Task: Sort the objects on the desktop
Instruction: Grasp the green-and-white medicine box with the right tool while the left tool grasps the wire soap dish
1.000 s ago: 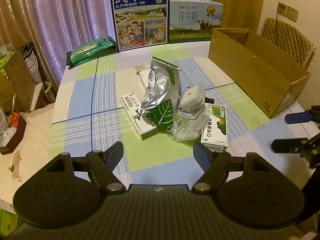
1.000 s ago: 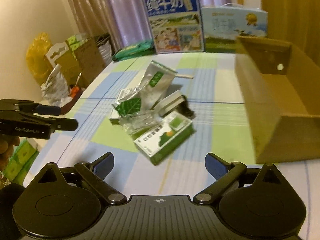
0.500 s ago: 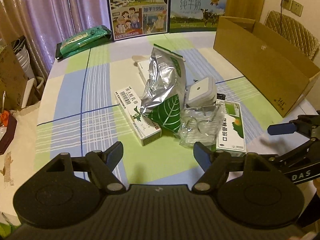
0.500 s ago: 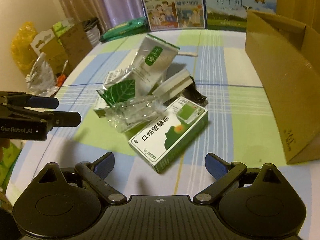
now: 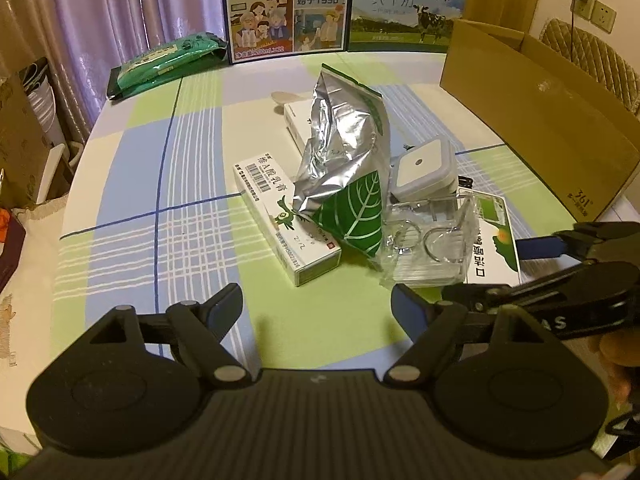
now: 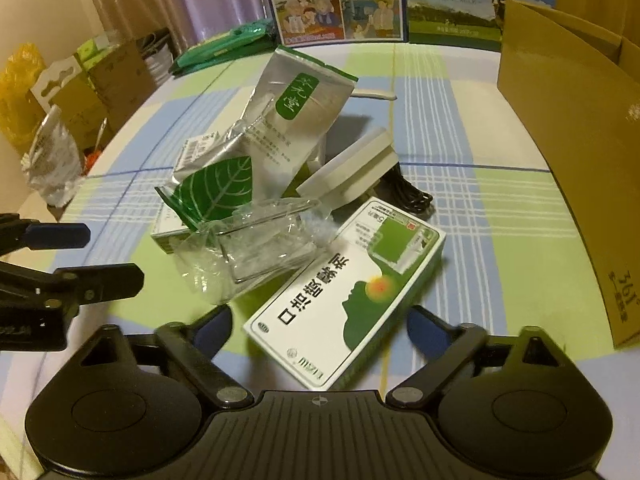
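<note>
A pile lies mid-table: a silver foil bag with a green leaf (image 5: pixel 344 184), a long white barcode box (image 5: pixel 280 224), a white square device (image 5: pixel 424 168), a clear plastic pack with rings (image 5: pixel 428 240) and a green-and-white medicine box (image 6: pixel 348 292). My right gripper (image 6: pixel 318 320) is open, and the near end of the medicine box lies between its fingers. My left gripper (image 5: pixel 316 304) is open just short of the pile, holding nothing. Each gripper shows in the other's view: right gripper (image 5: pixel 484 270), left gripper (image 6: pixel 110 256).
An open cardboard box (image 5: pixel 540 120) lies on the table's right side. Two milk cartons (image 5: pixel 288 12) stand at the far edge, with a green packet (image 5: pixel 168 60) to their left. Boxes and bags (image 6: pixel 60 120) sit beyond the table's left edge.
Both grippers have moved forward toward the pile. The right one now has the medicine box's near end between its open fingers. Nothing was grasped.
</note>
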The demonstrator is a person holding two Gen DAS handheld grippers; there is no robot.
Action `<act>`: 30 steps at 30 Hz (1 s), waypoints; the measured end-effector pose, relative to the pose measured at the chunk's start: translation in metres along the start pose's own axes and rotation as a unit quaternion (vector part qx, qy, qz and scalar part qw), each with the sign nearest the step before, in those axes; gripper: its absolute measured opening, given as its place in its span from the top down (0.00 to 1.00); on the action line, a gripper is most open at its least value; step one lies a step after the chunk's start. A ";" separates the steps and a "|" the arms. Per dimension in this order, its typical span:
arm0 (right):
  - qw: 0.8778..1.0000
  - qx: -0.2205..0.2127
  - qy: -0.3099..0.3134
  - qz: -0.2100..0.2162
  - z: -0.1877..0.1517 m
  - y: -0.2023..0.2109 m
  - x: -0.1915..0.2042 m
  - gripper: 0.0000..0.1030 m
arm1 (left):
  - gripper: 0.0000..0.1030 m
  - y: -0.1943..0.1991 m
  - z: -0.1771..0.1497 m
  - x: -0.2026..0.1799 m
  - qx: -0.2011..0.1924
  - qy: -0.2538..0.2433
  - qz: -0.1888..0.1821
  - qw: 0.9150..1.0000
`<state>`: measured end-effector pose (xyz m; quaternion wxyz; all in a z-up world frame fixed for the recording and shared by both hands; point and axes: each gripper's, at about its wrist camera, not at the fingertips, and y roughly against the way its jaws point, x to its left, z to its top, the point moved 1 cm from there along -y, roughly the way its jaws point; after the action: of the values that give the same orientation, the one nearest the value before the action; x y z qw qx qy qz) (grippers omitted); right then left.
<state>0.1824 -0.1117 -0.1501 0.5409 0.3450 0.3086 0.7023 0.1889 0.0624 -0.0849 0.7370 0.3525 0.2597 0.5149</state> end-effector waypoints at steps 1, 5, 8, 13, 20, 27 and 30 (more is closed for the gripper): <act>1.000 0.000 0.003 0.002 -0.001 0.001 -0.002 0.20 | 0.24 0.000 0.000 0.000 0.000 0.000 -0.003 1.000; 1.000 0.003 0.001 0.007 -0.005 0.010 -0.012 0.33 | 0.24 0.001 0.000 -0.003 -0.005 0.004 -0.025 1.000; 1.000 0.004 0.005 0.003 -0.008 0.020 -0.023 0.41 | 0.24 0.003 0.002 -0.009 -0.012 0.002 -0.048 0.999; 1.000 -0.001 0.021 -0.012 -0.015 0.034 -0.041 0.47 | 0.24 0.002 0.008 -0.027 -0.018 -0.012 -0.078 0.997; 0.999 -0.006 0.027 -0.028 -0.024 0.049 -0.073 0.47 | 0.19 -0.014 0.014 -0.059 -0.018 -0.065 -0.112 0.991; 0.999 -0.016 0.039 -0.023 -0.029 0.051 -0.078 0.47 | 0.18 -0.041 0.016 -0.083 -0.019 -0.125 -0.091 0.988; 0.999 -0.018 0.036 -0.021 -0.030 0.050 -0.078 0.46 | 0.18 -0.051 0.019 -0.087 -0.026 -0.134 -0.089 0.987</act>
<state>0.1440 -0.2007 -0.1389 0.5504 0.3028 0.3225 0.7081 0.2030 -0.0354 -0.1118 0.8169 0.3744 0.1756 0.4020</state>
